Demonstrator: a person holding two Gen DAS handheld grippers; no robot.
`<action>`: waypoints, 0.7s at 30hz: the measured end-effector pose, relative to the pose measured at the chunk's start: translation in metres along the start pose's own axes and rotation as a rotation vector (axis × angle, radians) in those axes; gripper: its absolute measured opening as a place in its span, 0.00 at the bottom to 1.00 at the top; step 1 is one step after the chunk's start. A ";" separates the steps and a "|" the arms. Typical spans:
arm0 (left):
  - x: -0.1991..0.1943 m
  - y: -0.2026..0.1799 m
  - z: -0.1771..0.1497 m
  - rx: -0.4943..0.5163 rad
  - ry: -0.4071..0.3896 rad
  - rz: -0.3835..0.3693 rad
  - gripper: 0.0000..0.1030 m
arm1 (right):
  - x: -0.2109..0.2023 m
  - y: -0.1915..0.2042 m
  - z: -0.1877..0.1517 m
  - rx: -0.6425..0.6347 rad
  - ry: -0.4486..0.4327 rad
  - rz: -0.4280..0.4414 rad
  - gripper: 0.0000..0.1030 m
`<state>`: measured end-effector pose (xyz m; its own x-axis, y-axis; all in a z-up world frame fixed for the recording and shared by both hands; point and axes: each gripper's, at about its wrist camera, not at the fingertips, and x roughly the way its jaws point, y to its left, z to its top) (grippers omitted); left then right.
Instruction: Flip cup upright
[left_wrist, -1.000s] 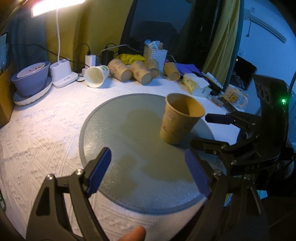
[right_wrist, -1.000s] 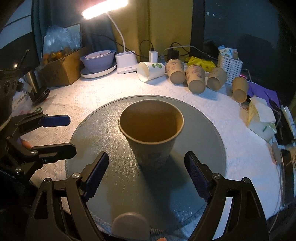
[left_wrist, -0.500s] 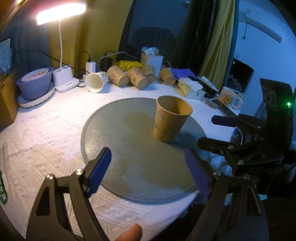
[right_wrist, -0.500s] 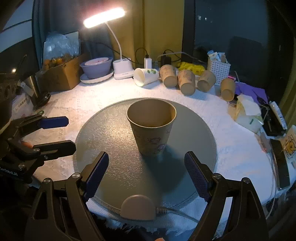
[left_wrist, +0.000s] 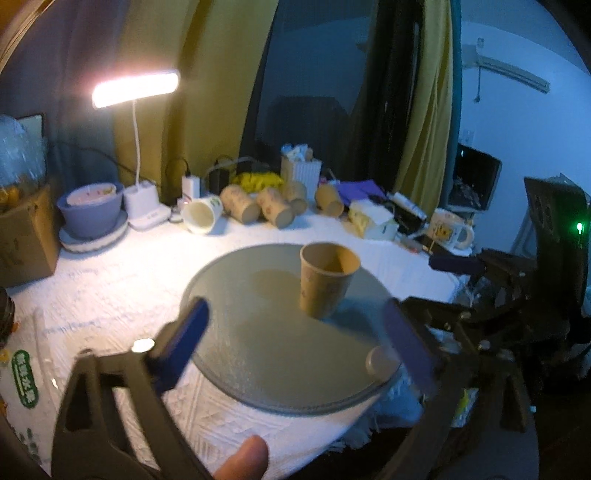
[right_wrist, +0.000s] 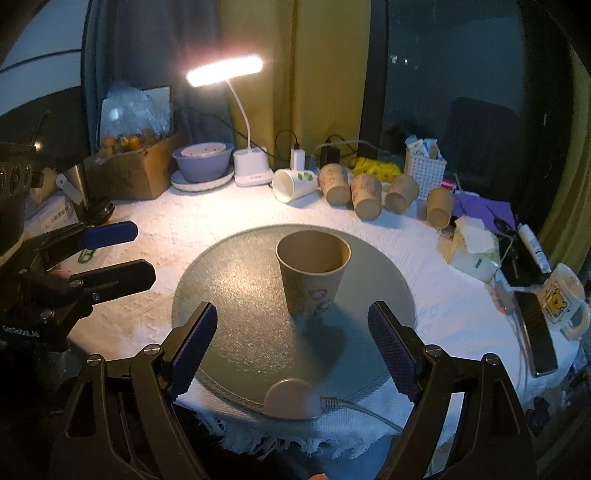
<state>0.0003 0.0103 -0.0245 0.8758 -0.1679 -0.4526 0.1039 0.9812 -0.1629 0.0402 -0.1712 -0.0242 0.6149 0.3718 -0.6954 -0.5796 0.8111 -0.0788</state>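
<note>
Two tongs, both spread wide and empty. Right wrist view: right tongs (right_wrist: 291, 345) fill the bottom of the frame, blue pads either side of open space, well short of the cup. A small round puck with a cable (right_wrist: 291, 398) sits at the near edge of the grey round mat (right_wrist: 229, 295), between the pads. Left tongs (right_wrist: 118, 251) enter at the left edge, also wide, apart from the cup.

Paper cup (right_wrist: 313, 271) stands mouth-up at the centre of the frame, base flat on the mat, touched by nothing. Judged: flip done, only retreat remains.

Handling estimate: thin paper wall, very light, crushes easily, tips on a slight knock. Best hold would be across the mid-wall, gentle squeeze, not at the rim.

Left wrist view, blurred: left tongs (left_wrist: 295, 350) low in the frame, cup (left_wrist: 327, 282) beyond them, centre right.

Further back on the white desk (right_wrist: 166, 229): a row of lying cups (right_wrist: 365, 195), purple bowl (right_wrist: 203, 160), lit lamp (right_wrist: 225, 70) at upper centre.
</note>
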 end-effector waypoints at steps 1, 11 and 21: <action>-0.003 -0.001 0.002 0.003 -0.010 0.000 0.96 | -0.004 0.001 0.001 -0.001 -0.009 -0.002 0.84; -0.029 -0.010 0.017 0.031 -0.106 0.035 0.96 | -0.038 0.007 0.008 -0.010 -0.085 -0.029 0.84; -0.052 -0.024 0.029 0.077 -0.188 0.046 0.96 | -0.070 0.010 0.016 -0.006 -0.154 -0.066 0.84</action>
<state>-0.0343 -0.0021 0.0289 0.9522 -0.1093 -0.2853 0.0914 0.9930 -0.0754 -0.0001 -0.1822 0.0352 0.7261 0.3827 -0.5713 -0.5380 0.8336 -0.1253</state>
